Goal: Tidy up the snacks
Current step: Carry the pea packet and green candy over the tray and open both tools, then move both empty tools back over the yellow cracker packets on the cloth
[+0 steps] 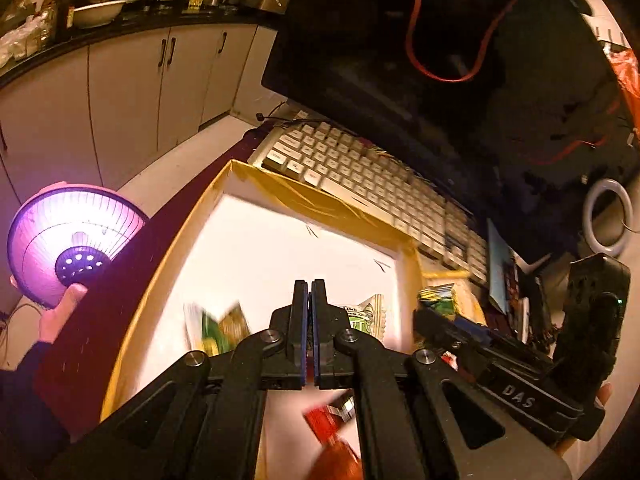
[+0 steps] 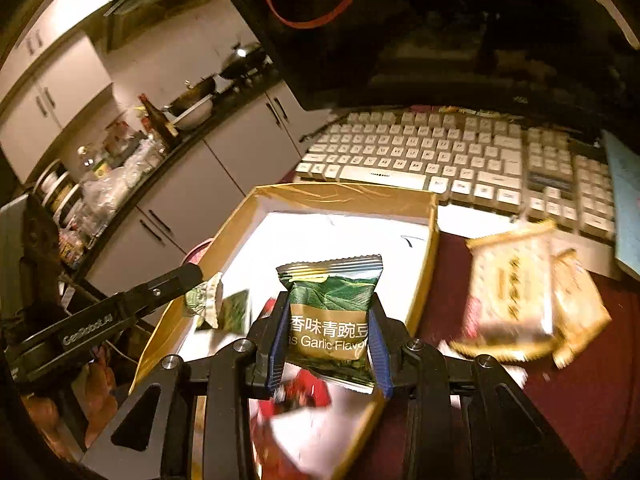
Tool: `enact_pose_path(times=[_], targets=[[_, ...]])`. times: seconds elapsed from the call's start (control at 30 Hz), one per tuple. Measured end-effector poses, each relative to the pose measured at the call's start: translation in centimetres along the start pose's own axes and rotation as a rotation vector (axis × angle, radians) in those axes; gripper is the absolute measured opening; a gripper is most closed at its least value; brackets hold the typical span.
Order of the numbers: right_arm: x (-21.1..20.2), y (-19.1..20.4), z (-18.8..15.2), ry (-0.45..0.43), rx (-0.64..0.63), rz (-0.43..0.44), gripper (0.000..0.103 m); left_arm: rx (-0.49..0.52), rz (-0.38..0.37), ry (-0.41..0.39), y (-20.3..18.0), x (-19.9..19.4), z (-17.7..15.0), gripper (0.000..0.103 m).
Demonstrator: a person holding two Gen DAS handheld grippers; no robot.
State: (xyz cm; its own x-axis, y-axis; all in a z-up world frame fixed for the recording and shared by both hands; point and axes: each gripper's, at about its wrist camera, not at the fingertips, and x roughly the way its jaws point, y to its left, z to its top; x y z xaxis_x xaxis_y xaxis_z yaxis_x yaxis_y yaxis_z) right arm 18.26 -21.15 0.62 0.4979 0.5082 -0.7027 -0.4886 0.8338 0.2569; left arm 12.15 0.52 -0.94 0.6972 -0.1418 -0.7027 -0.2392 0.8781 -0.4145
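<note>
A shallow cardboard box (image 1: pixel 312 200) with a white bottom sits in front of a keyboard; it also shows in the right wrist view (image 2: pixel 348 194). My right gripper (image 2: pixel 330 324) is shut on a green garlic pea packet (image 2: pixel 332 308), held above the box's right side. My left gripper (image 1: pixel 309 308) is shut on a small green packet (image 2: pixel 206 300), seen edge-on between its fingers, held over the box's left part. Green packets (image 1: pixel 218 328) and a red packet (image 1: pixel 324 420) lie in the box. Beige snack packets (image 2: pixel 520 296) lie on the dark red cloth right of the box.
A white keyboard (image 2: pixel 440 156) and a dark monitor (image 1: pixel 440 60) stand behind the box. A glowing heater (image 1: pixel 72 240) is at the left, beside kitchen cabinets (image 1: pixel 120 92). Clutter and a white ring (image 1: pixel 608 216) lie at the right.
</note>
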Motion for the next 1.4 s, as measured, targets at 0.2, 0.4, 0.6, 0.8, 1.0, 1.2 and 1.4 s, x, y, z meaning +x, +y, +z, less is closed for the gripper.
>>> enact_pose_path(times=[0.2,0.4,0.6,0.8,1.0,1.2,1.4], targets=[[4.4,-1.2,1.3,0.088,0.054,-0.037,0.036,-0.015,0.031,0.120,0.4,4.8,1.4,0.000],[6.2,0.2,1.3,0.109,-0.012,-0.113,0.036,-0.020,0.117,0.184,1.0,7.2,1.0,0.000],[6.5,0.5,1.1,0.095,-0.038,-0.100,0.039,-0.033,0.153,0.179,1.6,7.3,0.8,0.006],[4.5,-0.2,1.2,0.024,0.008,-0.058,0.050,-0.011,0.150,0.080,-0.3,3.8,0.2,0.046],[-2.7,-0.3,-0.6,-0.111,0.035,0.032,0.067,0.043,0.151,-0.099,-3.1,-3.2,-4.2,0.073],[-7.1,-3.0,-5.7,-0.127,0.066,0.067,0.068,0.075,0.090,-0.049,-5.5,-3.9,-8.4,0.074],[-10.1,-8.1,-9.8,-0.126,0.134,-0.001,0.069,0.112,-0.022,0.013,-8.5,-3.4,-10.2,0.074]])
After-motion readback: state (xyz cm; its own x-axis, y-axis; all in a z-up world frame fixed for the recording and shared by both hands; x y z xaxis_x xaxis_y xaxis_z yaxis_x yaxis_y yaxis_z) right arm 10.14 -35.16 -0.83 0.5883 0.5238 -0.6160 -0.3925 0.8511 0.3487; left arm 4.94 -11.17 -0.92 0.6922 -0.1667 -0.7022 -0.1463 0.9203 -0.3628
